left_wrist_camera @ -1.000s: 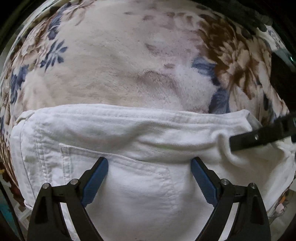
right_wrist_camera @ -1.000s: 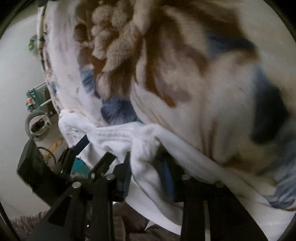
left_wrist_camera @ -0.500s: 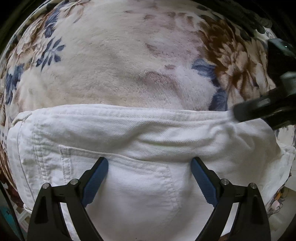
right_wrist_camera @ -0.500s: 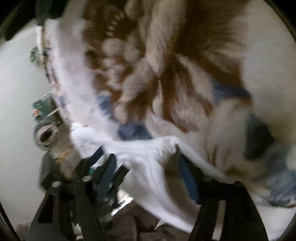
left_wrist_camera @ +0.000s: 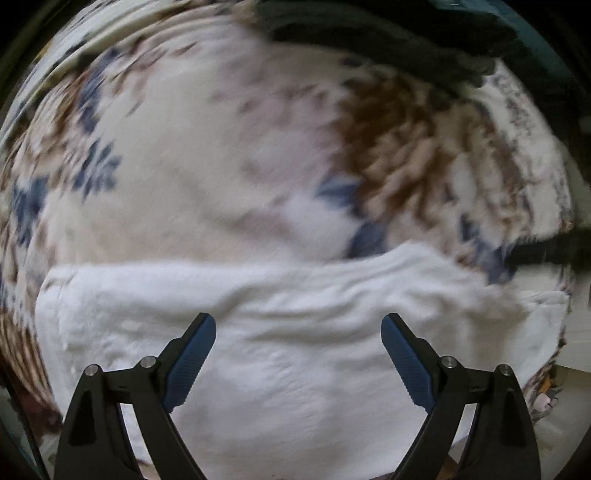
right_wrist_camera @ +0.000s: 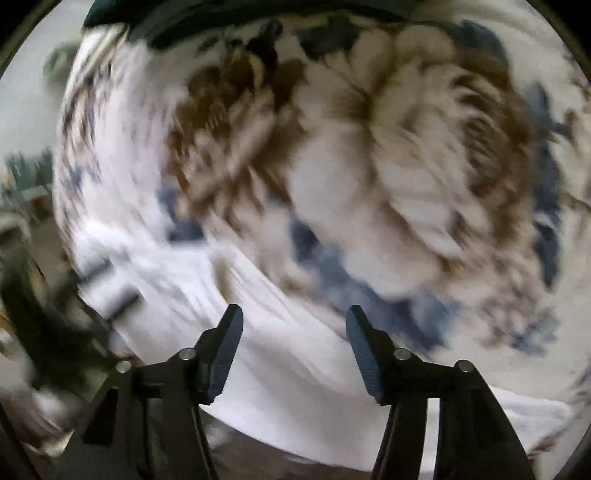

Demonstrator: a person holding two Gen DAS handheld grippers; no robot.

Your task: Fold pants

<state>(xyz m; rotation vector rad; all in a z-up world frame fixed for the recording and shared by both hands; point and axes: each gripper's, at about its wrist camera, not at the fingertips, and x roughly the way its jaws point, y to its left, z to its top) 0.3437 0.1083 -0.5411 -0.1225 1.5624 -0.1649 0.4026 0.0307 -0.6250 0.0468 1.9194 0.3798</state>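
The left gripper (left_wrist_camera: pixel 298 347) hangs over the white pants (left_wrist_camera: pixel 295 369) with its jaws spread wide and nothing between them, while the right gripper (right_wrist_camera: pixel 294 343) has its jaws opening, also empty, with cloth lying below rather than pinched. The pants lie folded into a broad band on the floral blanket (left_wrist_camera: pixel 207 166), the folded edge running across the left wrist view, so a fold looks just laid down and let go. The next move probably calls for picking a fresh edge or end of the band and carrying it over, or smoothing the wrinkles near the right end. Beyond the pants the blanket offers open room; dark clothing (left_wrist_camera: pixel 369 33) sits at its far edge, well apart.
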